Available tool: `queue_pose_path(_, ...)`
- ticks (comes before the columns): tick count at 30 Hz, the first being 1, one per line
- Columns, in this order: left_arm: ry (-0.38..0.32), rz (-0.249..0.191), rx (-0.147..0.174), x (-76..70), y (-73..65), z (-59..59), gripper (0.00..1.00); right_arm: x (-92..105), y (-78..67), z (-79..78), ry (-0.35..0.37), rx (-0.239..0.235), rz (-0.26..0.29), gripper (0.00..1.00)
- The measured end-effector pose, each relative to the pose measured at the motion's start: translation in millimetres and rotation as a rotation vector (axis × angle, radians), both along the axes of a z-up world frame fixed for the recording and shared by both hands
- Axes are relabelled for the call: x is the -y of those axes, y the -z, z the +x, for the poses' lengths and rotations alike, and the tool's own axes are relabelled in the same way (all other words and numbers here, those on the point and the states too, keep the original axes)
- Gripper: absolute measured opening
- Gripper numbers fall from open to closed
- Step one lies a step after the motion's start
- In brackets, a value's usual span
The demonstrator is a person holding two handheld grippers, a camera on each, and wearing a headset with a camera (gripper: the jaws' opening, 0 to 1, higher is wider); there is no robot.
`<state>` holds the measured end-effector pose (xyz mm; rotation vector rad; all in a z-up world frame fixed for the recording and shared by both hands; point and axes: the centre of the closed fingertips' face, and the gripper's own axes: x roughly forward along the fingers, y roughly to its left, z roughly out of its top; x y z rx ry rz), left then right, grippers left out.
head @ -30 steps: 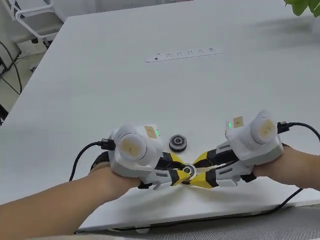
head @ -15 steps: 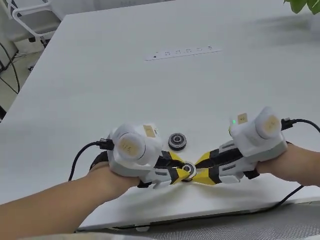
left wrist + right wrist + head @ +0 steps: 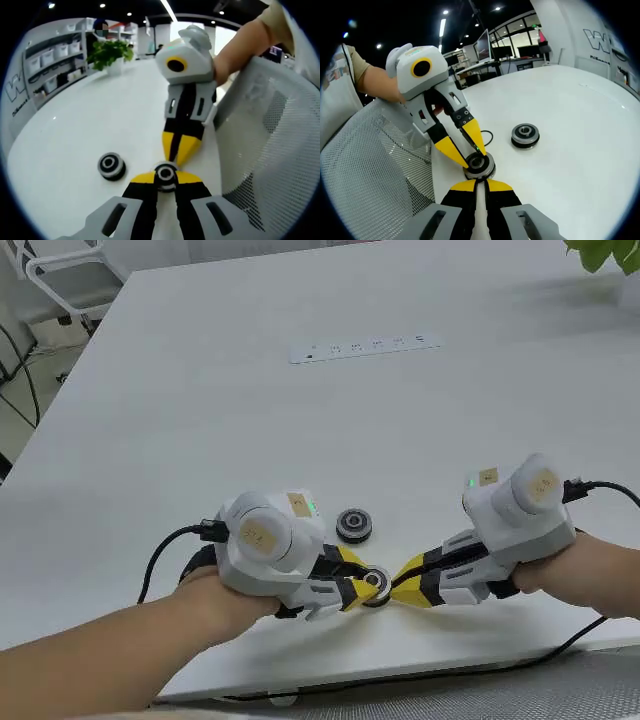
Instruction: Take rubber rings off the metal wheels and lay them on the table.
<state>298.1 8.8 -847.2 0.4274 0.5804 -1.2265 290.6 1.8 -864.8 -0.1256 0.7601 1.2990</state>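
A small metal wheel [image 3: 376, 582] with a black rubber ring is held just above the table's near edge, and my left gripper [image 3: 366, 586] is shut on it. Its yellow fingertips [image 3: 145, 177] clamp the wheel [image 3: 165, 176] from both sides. My right gripper [image 3: 402, 583] comes in from the opposite side. Its jaws are shut, and their tips [image 3: 476, 183] pinch the black rim of the wheel [image 3: 480, 164]. A second wheel [image 3: 354, 525] with its ring on lies flat on the white table [image 3: 300, 430], just behind the grippers, and shows again in both gripper views [image 3: 111, 166] [image 3: 525, 135].
A white power strip [image 3: 365, 347] lies across the table's middle, far from the work. A green plant [image 3: 605, 252] stands at the far right corner. Cables trail from both grippers over the near edge. A mesh chair back [image 3: 375, 170] is close behind the hands.
My right gripper has drawn slightly to the right, so its tips now sit at the wheel's edge. The left gripper and the second wheel have stayed put.
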Motion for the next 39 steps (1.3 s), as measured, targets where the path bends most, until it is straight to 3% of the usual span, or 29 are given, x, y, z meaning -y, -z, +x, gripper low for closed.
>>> queue_pose_path(6,-0.002,0.001,0.0,-0.3,0.3,-0.1,0.13,-0.5,-0.6,-2.9,0.084,-0.142,0.037,0.0)
queue_pose_path(14,0.002,0.007,0.009,-0.1,0.4,-0.1,0.13,-2.0,-3.3,-5.8,0.123,-0.199,0.059,0.0)
queue_pose_path(25,0.001,0.009,0.01,0.1,0.2,0.0,0.13,1.7,-2.0,2.3,0.133,-0.175,0.059,0.0)
queue_pose_path(29,0.002,0.007,0.009,0.2,0.3,0.3,0.13,1.7,-2.2,2.4,0.086,-0.116,0.063,0.0)
queue_pose_path(39,0.003,0.006,0.009,0.0,0.1,0.4,0.13,2.5,-3.7,1.8,0.019,-0.017,0.047,0.04)
